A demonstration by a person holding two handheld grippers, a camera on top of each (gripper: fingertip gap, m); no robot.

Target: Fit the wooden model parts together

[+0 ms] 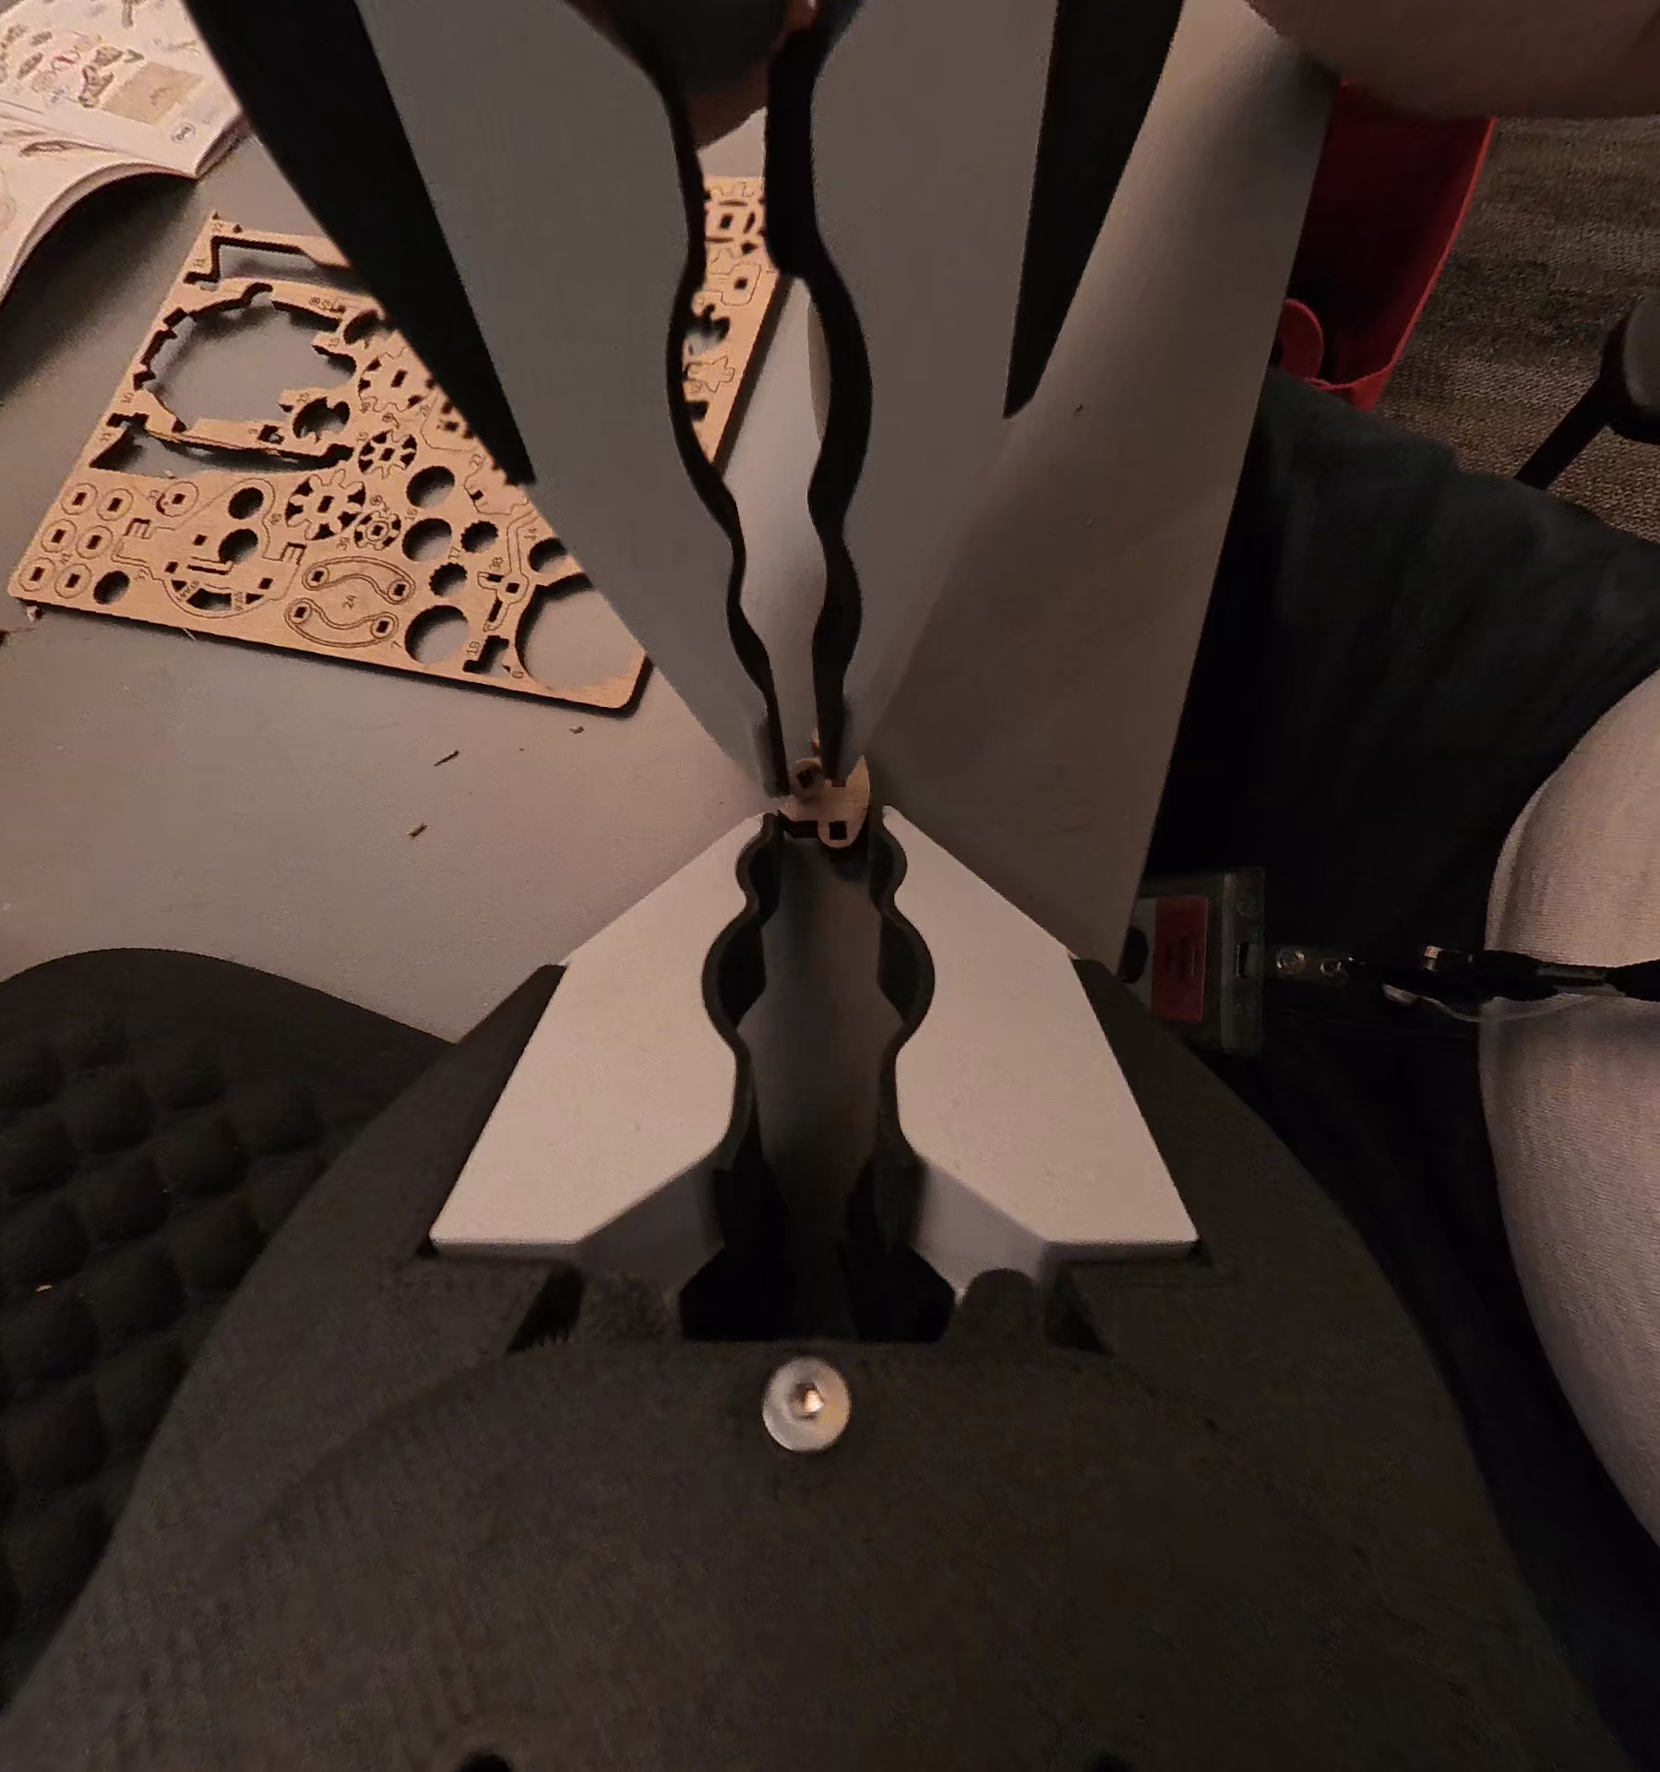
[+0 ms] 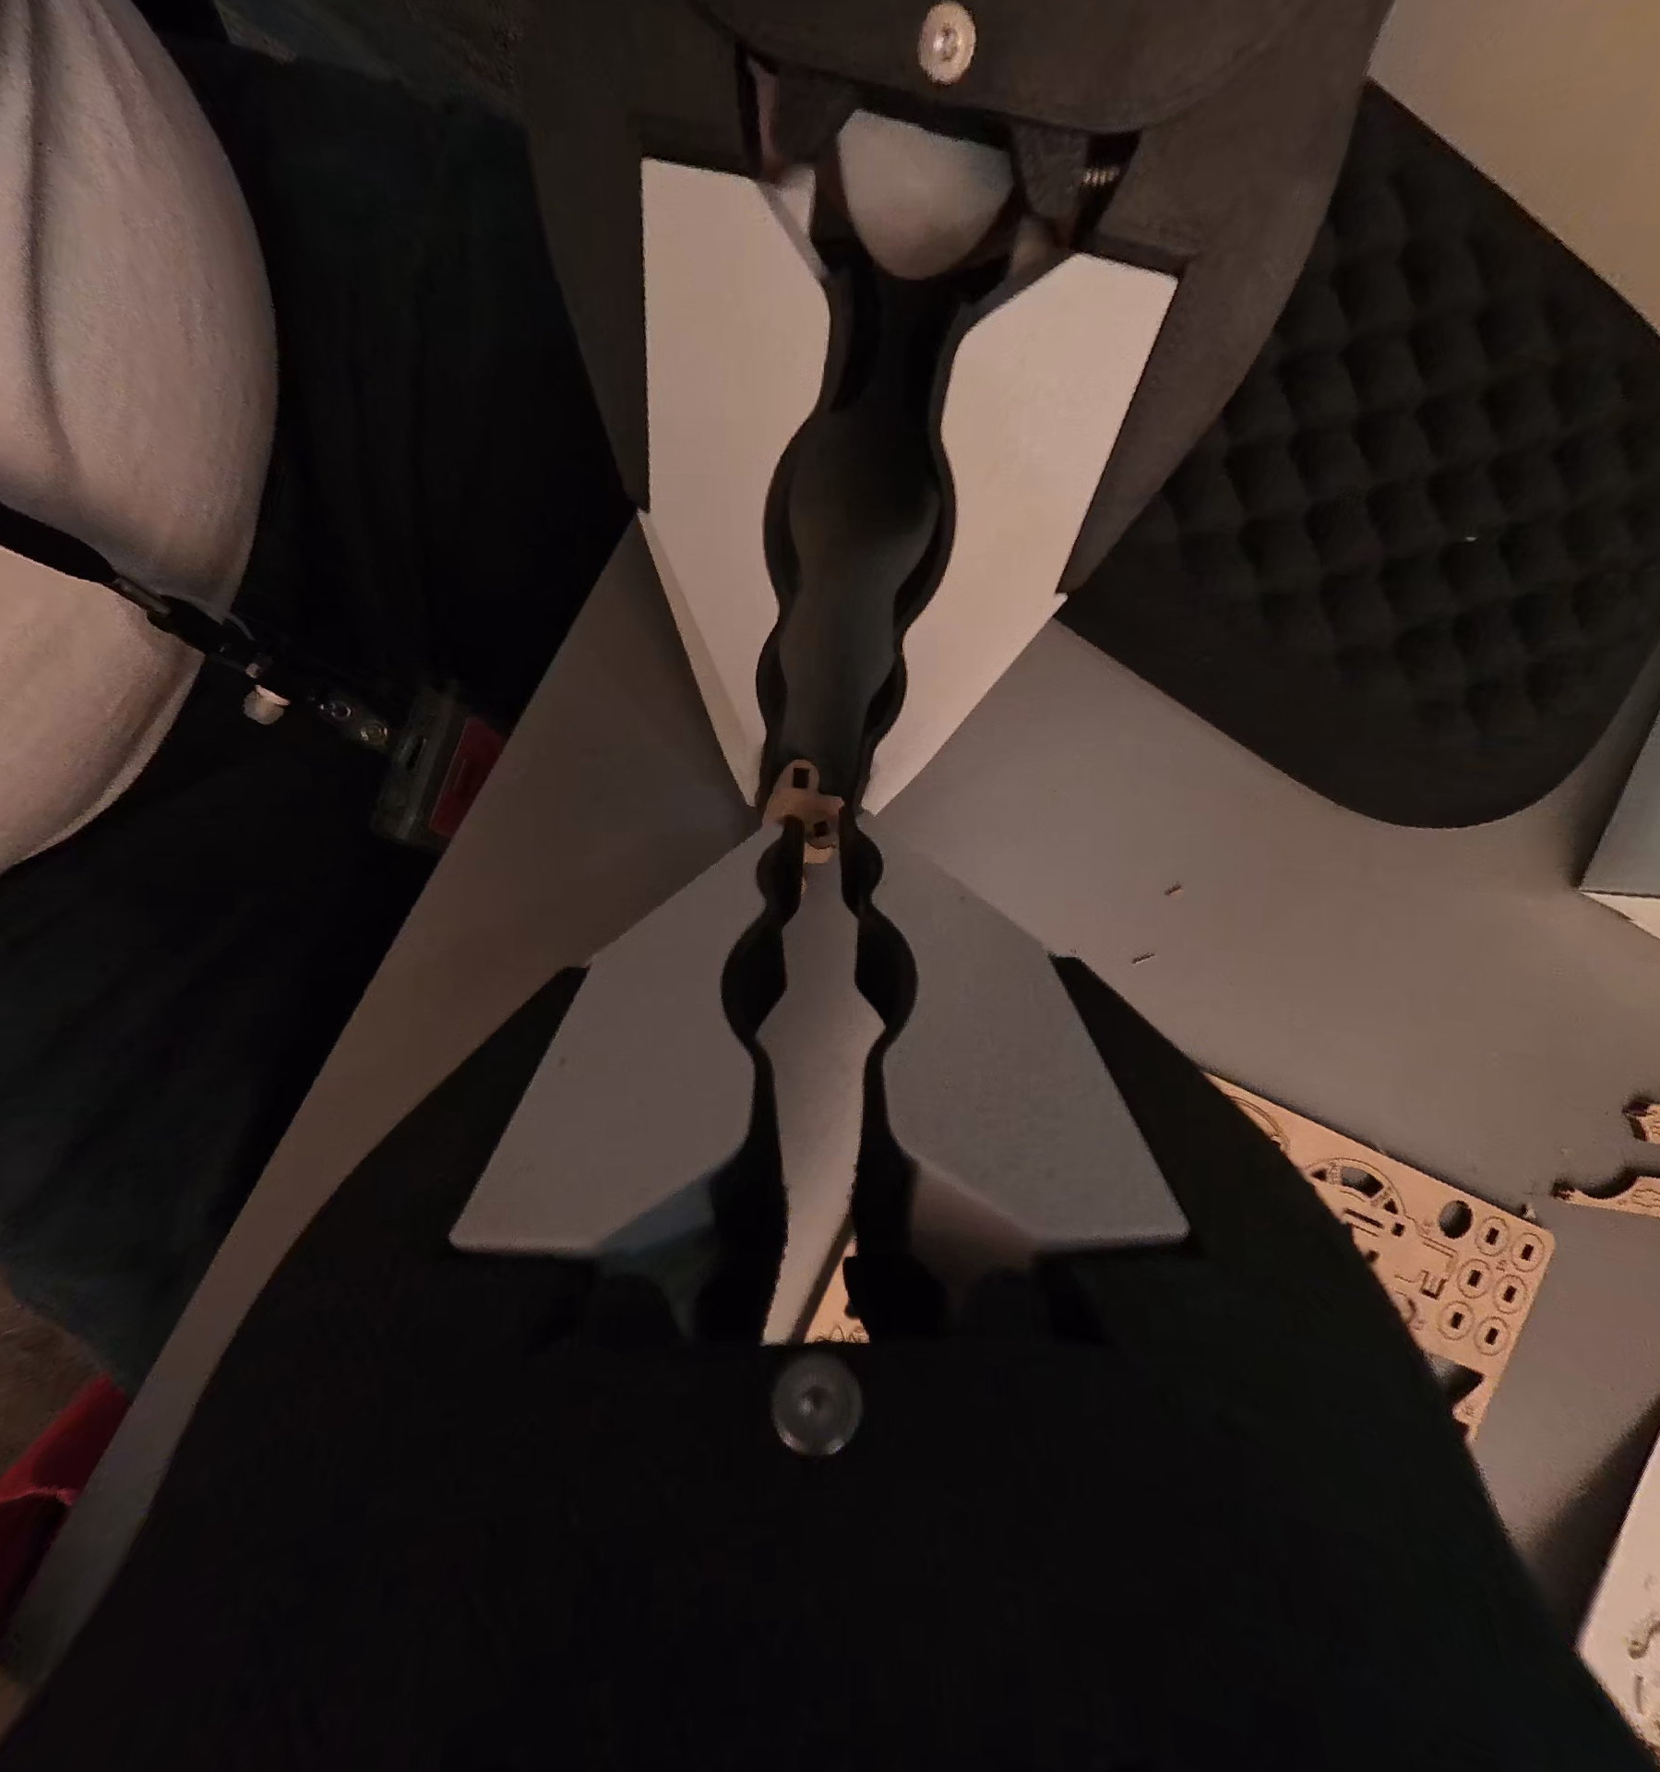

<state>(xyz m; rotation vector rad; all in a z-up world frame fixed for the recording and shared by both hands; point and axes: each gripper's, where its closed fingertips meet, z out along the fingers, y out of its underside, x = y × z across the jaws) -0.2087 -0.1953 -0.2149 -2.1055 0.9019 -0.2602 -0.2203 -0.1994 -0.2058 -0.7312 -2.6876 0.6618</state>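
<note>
While both grippers meet tip to tip above the grey counter (image 1: 231, 863) edge, the left gripper (image 1: 818, 832) and right gripper (image 2: 814, 844) each have jaws clenched on small wooden parts (image 1: 826, 804), beside the punched wooden sheet (image 1: 260, 537).

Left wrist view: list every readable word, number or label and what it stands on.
Wooden parts sheet: tiny engraved numbers, not quoted.
Instruction booklet: print too blurred to read.
Red tag at the table edge: writing blurred, unreadable.
</note>
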